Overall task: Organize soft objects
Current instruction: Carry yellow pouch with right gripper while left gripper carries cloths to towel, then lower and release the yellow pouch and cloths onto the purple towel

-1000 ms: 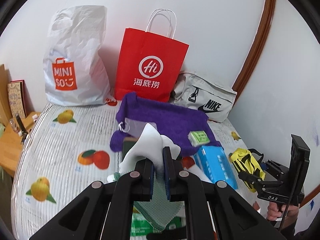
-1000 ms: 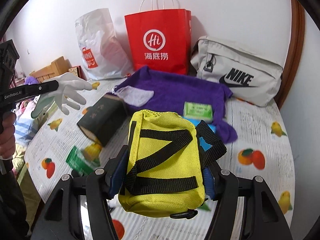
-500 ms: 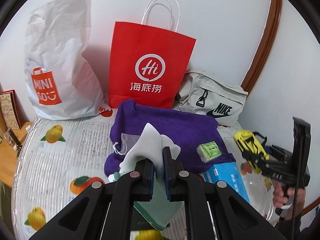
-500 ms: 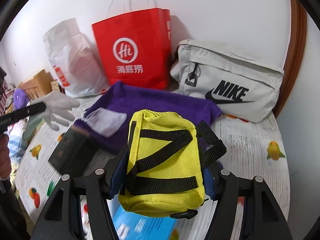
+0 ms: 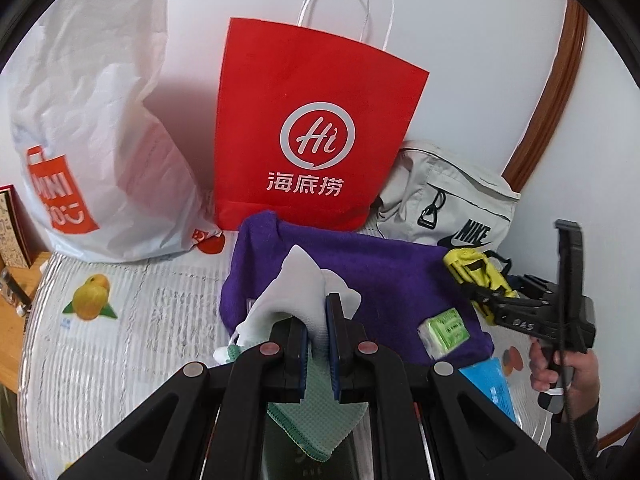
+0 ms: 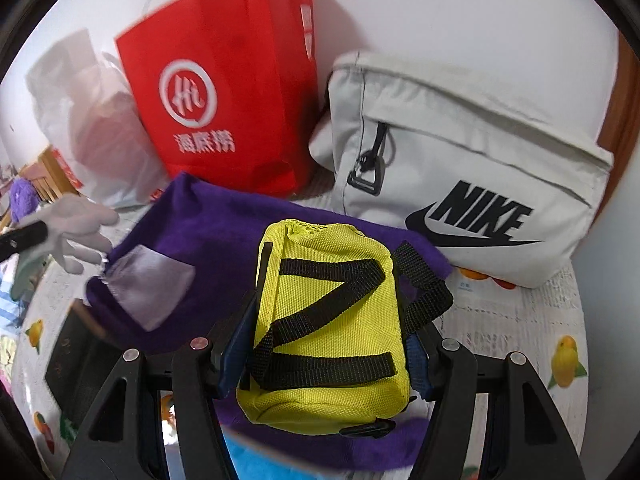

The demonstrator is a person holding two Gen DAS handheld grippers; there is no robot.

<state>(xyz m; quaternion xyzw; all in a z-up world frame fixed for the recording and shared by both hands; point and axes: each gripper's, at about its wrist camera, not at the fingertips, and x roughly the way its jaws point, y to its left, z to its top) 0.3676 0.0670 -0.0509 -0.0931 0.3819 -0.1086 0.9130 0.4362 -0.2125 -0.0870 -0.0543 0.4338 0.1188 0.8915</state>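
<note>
- Left wrist view: left gripper [image 5: 318,344] fingers pinch a white glove [image 5: 296,292], hiding the purple towel [image 5: 384,280] at 12 o'clock.
- Right gripper [image 6: 326,354] fingers clamp the yellow pouch [image 6: 328,320]; red bag [image 6: 224,92] blurred.
- Fruit-print tabletop [image 5: 120,320], white wall.

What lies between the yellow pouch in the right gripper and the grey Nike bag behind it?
Only the far edge of the purple towel lies between the yellow pouch and the Nike bag, as the right wrist view shows.

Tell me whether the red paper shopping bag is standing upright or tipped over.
Upright: the red paper shopping bag stands on its base against the wall, its white handles pointing up.
</note>
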